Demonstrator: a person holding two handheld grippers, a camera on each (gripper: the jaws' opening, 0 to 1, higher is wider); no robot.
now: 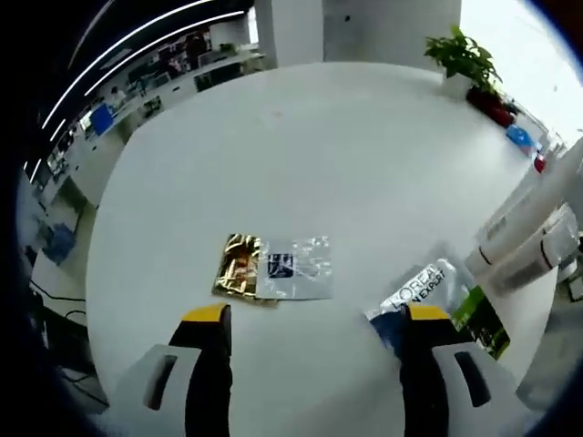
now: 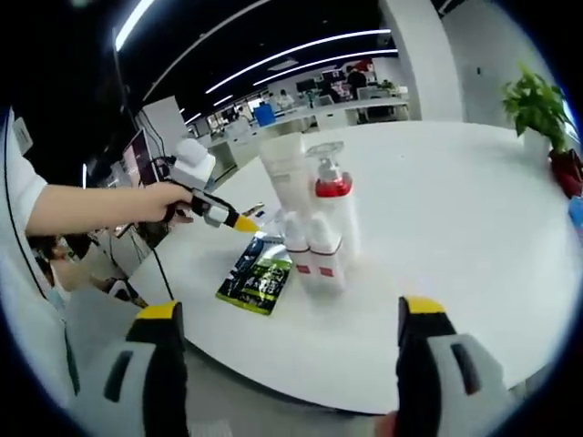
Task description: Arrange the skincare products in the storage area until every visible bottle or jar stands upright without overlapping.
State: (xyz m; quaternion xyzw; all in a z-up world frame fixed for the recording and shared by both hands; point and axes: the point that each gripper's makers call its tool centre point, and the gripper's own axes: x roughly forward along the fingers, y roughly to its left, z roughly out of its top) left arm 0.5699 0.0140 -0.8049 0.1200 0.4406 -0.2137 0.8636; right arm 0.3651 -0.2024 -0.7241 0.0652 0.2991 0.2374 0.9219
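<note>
White round table (image 1: 301, 155) carries upright bottles (image 2: 319, 214) clustered together, while sachets (image 1: 273, 269) and a green pouch (image 2: 258, 276) lie flat, unsorted. Left tool (image 1: 314, 314) and right tool (image 2: 291, 314) both hover spread, empty.

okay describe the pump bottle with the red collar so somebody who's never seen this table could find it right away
On the round white table, look for the cluster of white skincare containers near the edge facing the right gripper view. The pump bottle stands upright behind two small white bottles and right of a tall white tube. It alone has a clear pump head above a solid red collar.
</note>
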